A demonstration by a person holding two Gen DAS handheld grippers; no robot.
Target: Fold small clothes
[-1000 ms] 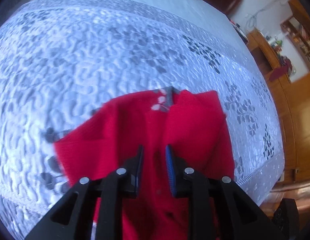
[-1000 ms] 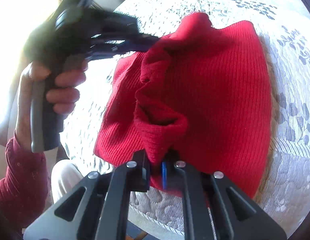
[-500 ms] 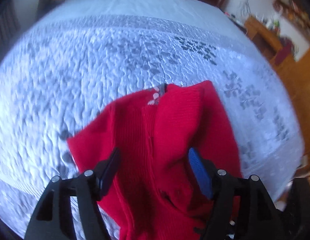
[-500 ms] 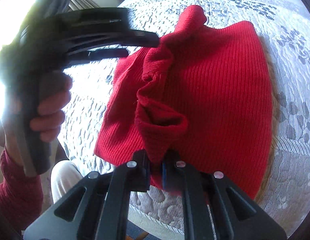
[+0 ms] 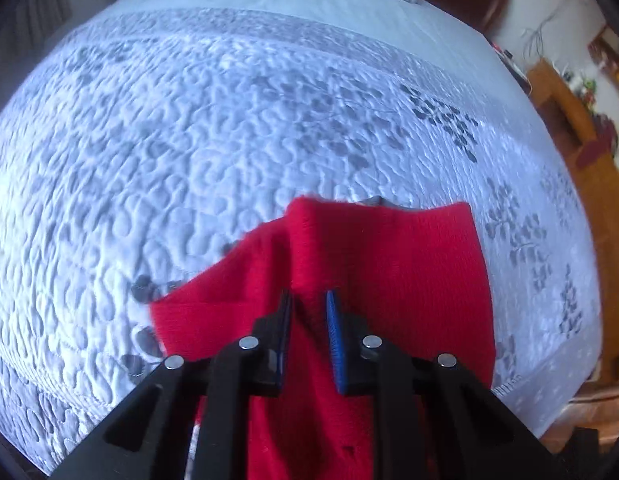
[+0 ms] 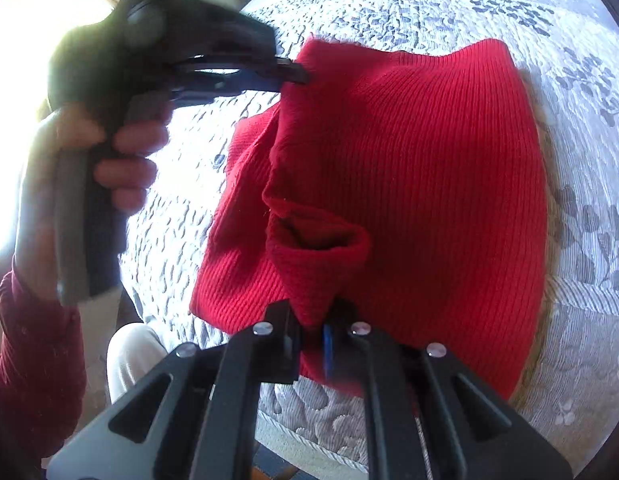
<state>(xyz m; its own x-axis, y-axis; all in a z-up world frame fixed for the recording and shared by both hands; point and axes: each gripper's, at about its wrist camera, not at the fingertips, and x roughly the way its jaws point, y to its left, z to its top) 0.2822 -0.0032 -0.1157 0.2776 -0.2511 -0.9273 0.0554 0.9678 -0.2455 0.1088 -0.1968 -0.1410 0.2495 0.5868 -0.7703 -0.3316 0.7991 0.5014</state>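
Only the right view showed the hand (image 6: pixel 89 168) holding the left gripper (image 6: pixel 299 76), jaws reclosing on the sweater (image 6: pixel 409 200) after opening wide; right gripper (image 6: pixel 311 320) stayed clenched on its sleeve.

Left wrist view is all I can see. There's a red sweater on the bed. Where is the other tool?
Observer: The right tool is shut on the sweater's rolled sleeve end, near the edge of the bed.
Operator: Who is holding my tool?
Observer: A hand in a dark red cuff holds the left tool. Its jaws are closing on a raised fold at the sweater's far corner.
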